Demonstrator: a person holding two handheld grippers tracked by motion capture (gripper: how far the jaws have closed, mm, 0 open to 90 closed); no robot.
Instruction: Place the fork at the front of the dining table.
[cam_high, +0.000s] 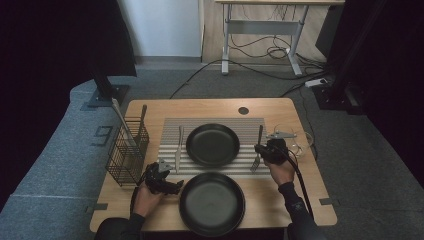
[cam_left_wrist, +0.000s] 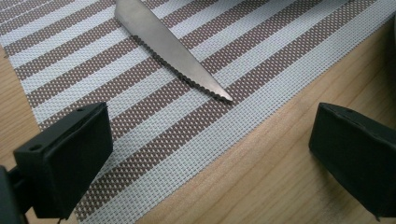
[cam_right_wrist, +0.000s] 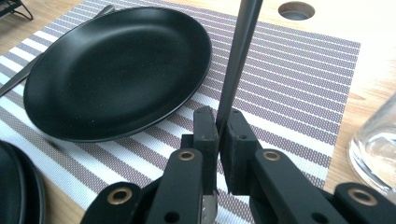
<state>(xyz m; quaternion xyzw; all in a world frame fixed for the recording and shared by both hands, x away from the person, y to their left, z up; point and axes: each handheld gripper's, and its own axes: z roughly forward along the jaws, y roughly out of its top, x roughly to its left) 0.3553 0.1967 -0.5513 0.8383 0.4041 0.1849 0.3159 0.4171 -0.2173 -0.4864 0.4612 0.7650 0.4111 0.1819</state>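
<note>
At the left of the high view I had a black wire basket (cam_high: 126, 152) standing on the wooden table (cam_high: 280, 107), with a couple of utensil handles sticking up out of it. Just right of it, low in the frame, my left gripper (cam_high: 162, 180) sat at the near left corner of the striped placemat (cam_high: 250, 125). In the left gripper view its jaws stood wide apart with nothing between them, and the serrated knife (cam_left_wrist: 173, 51) lay on the mat ahead, its tip toward the mat's edge. Centre frame, one black plate (cam_high: 213, 144) rested on the mat and a second black plate (cam_high: 212, 202) sat nearer me, at the bottom edge. Right of the upper plate, my right gripper (cam_high: 265, 150) was clamped on the fork (cam_high: 258, 150); the right gripper view showed the jaws pinched on its dark handle (cam_right_wrist: 236, 60), which ran up toward the top of that frame. I thought the tines rested on the mat, though the hand partly covered them. A clear glass (cam_right_wrist: 378, 149) stood at the right edge of that view.
</note>
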